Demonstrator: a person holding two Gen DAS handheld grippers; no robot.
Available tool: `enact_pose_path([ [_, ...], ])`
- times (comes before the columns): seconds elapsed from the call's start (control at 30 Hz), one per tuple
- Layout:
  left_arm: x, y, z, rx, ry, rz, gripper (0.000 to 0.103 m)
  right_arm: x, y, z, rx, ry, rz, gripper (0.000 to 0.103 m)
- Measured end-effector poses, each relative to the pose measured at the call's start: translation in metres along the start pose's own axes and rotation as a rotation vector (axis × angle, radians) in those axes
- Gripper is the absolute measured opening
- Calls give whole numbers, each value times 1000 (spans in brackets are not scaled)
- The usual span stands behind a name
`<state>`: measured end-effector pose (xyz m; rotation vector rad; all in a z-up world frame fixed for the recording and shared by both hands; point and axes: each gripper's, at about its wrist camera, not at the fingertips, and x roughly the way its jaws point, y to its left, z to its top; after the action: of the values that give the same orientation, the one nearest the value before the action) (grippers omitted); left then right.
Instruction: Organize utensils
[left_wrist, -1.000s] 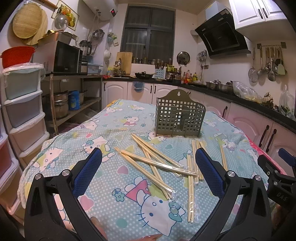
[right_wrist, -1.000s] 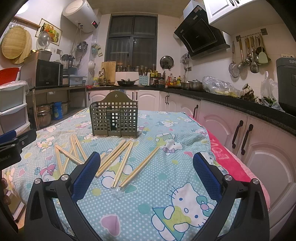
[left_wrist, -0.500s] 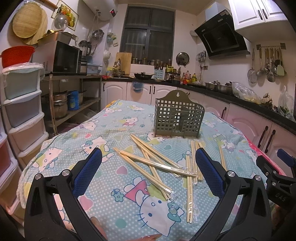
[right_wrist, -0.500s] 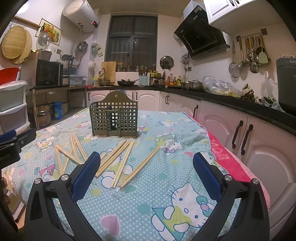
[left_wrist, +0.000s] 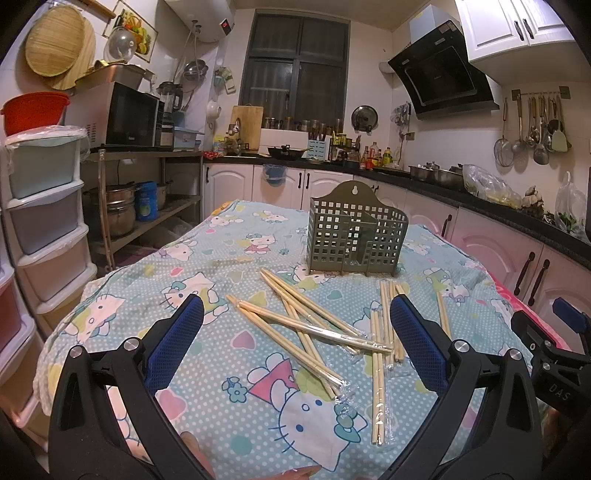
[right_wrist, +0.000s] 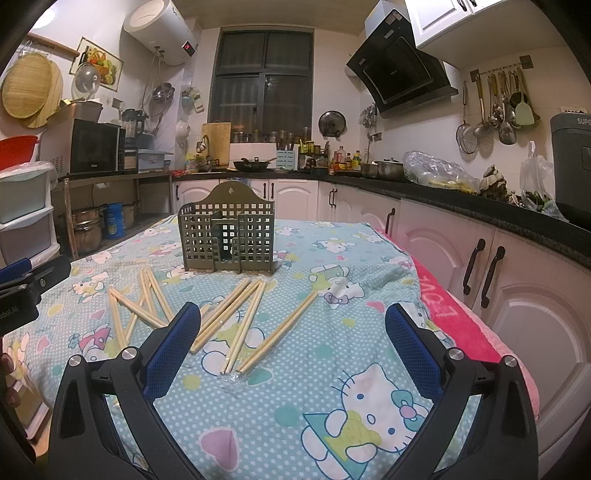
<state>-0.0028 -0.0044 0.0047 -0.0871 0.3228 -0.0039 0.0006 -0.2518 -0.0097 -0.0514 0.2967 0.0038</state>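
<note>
Several pairs of wooden chopsticks in clear wrappers (left_wrist: 314, 328) lie scattered on the Hello Kitty tablecloth (left_wrist: 184, 266); they also show in the right wrist view (right_wrist: 236, 314). An olive-green grid utensil holder (left_wrist: 354, 236) stands upright behind them, also in the right wrist view (right_wrist: 229, 236). My left gripper (left_wrist: 295, 321) is open and empty, hovering over the near chopsticks. My right gripper (right_wrist: 291, 325) is open and empty, above the table's near edge, short of the chopsticks.
White base cabinets (right_wrist: 517, 295) and a dark counter run along the right. Plastic drawers (left_wrist: 40, 229) and a metal shelf with pots (left_wrist: 122, 218) stand on the left. A pink cloth (right_wrist: 454, 314) hangs at the table's right edge.
The left gripper has drifted very slightly; the right gripper has not visibly moved. Both stay open.
</note>
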Motion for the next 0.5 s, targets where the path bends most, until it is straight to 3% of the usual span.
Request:
enact_pose_path([
  [0.5,5,9,-1,-21,30,6,93,3,-1,-1,-8,5,7,97],
])
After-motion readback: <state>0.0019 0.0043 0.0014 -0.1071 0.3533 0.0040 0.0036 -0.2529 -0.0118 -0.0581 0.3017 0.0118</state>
